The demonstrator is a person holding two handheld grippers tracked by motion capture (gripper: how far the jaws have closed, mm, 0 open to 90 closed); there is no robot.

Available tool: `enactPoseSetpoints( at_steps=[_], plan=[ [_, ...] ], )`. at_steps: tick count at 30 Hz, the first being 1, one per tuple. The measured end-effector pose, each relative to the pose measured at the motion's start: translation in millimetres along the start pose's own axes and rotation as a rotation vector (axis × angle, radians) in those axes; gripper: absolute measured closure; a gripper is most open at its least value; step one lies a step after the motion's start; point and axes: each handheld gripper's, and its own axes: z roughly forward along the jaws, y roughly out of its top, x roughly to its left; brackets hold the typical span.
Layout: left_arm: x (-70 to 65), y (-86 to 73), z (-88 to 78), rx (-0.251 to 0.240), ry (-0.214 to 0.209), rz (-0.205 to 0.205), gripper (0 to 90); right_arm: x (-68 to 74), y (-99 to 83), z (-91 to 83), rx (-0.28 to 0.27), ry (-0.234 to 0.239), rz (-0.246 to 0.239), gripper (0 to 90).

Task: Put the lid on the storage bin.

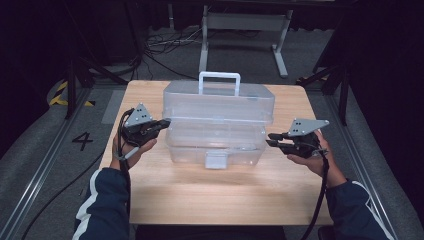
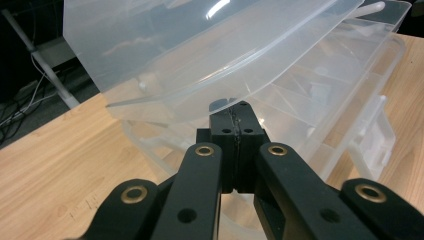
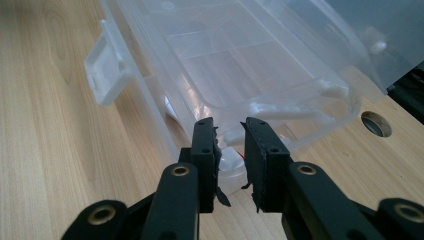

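A clear plastic box (image 1: 215, 145) sits mid-table with its lid (image 1: 220, 102) tilted partly up and a white handle (image 1: 219, 80) at the back. A white latch (image 1: 216, 160) hangs at the box's front. My left gripper (image 1: 165, 122) is at the box's left end. In the left gripper view it (image 2: 237, 117) is shut, its tips just under the raised lid's rim (image 2: 200, 50), above the divided tray (image 2: 325, 115). My right gripper (image 1: 270, 139) is at the box's right end. In its own view it (image 3: 230, 127) stands open by a narrow gap, close to the tray's end (image 3: 250, 65), nothing between its jaws.
The wooden table (image 1: 210, 200) has bare room in front of the box. A round hole (image 3: 376, 123) is cut in the tabletop beyond the box. Behind the table stand a white frame (image 1: 245, 30) and loose cables (image 1: 165, 42) on the floor.
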Motion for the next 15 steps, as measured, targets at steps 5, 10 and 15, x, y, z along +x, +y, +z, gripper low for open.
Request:
enactPoseSetpoints(
  at_steps=[5, 10, 15],
  plan=[
    [-1.8, -5.6, -0.2, 0.013, -0.005, 0.002, 90.0, 0.8, -0.5, 1.0, 0.002, 0.0, 0.0, 74.6],
    [-5.1, -8.1, -0.5, 0.025, -0.001, 0.008, 90.0, 0.4, -3.4, 1.3, -0.001, -0.013, 0.012, 72.9],
    [-8.8, -12.9, -1.6, 0.042, -0.004, 0.012, 90.0, -1.2, -8.6, 1.1, -0.001, -0.014, 0.034, 71.2]
  ],
)
